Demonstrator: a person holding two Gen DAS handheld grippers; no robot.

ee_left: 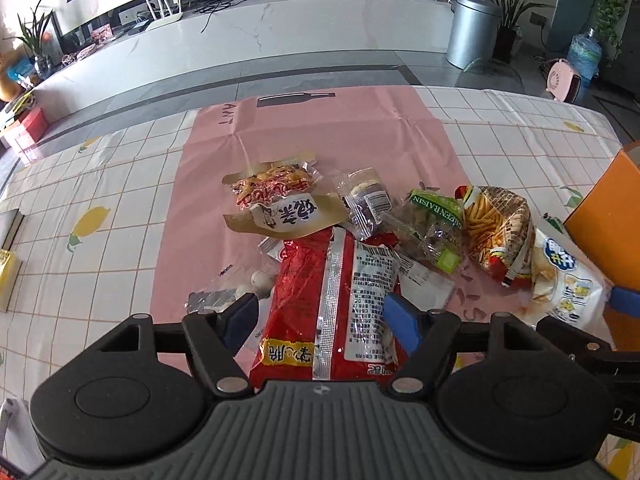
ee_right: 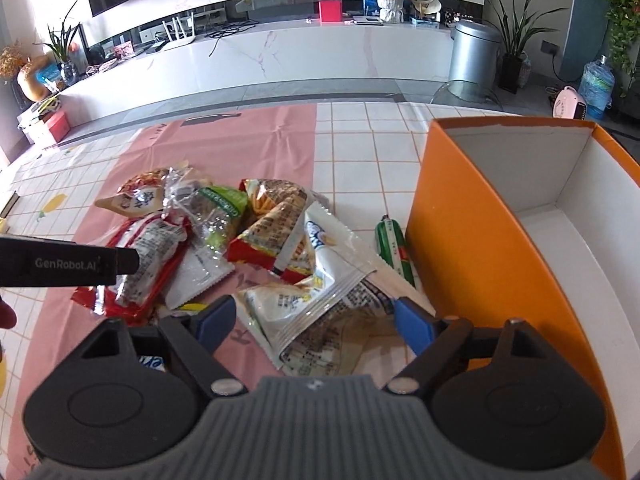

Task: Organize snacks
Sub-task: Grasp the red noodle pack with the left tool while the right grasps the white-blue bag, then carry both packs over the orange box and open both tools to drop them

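Checked tablecloth (ee_left: 120, 184) under a pink mat (ee_left: 320, 136) is carrying the snack pile, beside an orange box (ee_right: 452, 216) that is standing empty, presumably the destination. Left gripper (ee_left: 320, 312) is straddling the red packet (ee_left: 320, 300), jaws wide, not pressing. Right gripper (ee_right: 316, 316) is likewise bracketing the white packet (ee_right: 320, 300), open. Both appear positioned to close and lift; a green sausage stick (ee_right: 394, 246) is lying against the box wall.

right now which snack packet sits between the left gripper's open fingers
The big red packet with the silver seam down its middle. It lies between the left gripper fingers; the white packet lies off to the right, by the orange box.
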